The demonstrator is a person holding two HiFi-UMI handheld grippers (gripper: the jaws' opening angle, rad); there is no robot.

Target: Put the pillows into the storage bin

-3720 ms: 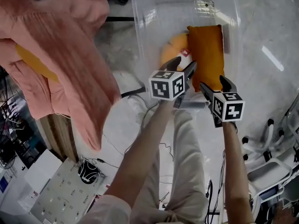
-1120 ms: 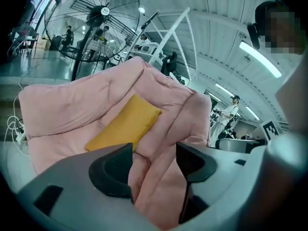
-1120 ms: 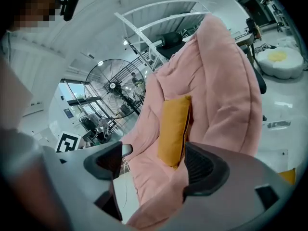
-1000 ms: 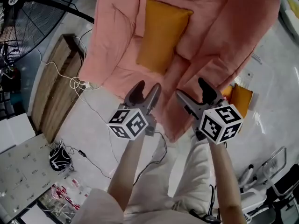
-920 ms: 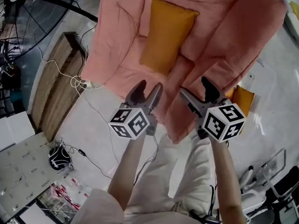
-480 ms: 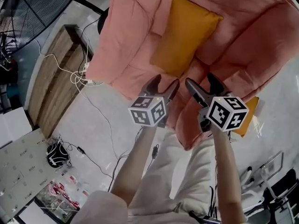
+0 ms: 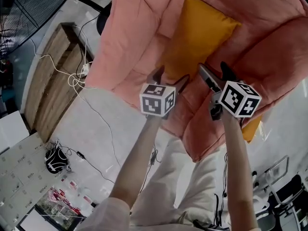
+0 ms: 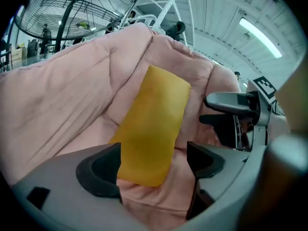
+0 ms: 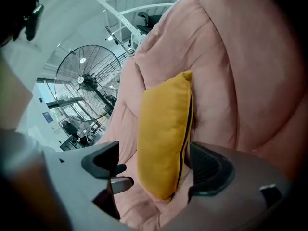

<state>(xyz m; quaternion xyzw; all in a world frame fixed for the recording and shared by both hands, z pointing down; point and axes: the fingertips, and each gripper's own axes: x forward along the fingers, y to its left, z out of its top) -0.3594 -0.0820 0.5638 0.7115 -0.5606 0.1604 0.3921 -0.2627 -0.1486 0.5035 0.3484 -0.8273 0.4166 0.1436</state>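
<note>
An orange pillow [image 7: 197,37] lies lengthwise in the hollow of a pink padded lounger [image 7: 134,42]. My left gripper [image 7: 170,77] is at the pillow's near end with its jaws opening. In the left gripper view the pillow [image 8: 151,124] reaches down between the two pads without touching them. My right gripper [image 7: 215,72] is just to the right, jaws also opening. In the right gripper view the pillow's edge [image 9: 163,138] stands between the pads, which do not press on it. The storage bin is out of view.
A second orange pillow [image 7: 249,129] peeks out below the lounger's right edge. A wooden board [image 7: 48,81] and loose cables [image 7: 103,129] lie on the floor at left. A big floor fan [image 7: 24,8] stands at the top left. White panels [image 7: 19,177] lie at the bottom left.
Both grippers have moved forward from the lounger's front edge up to the pillow's near end. The left jaws have spread wider. Earliest, both were at the clear bin holding pillows.
</note>
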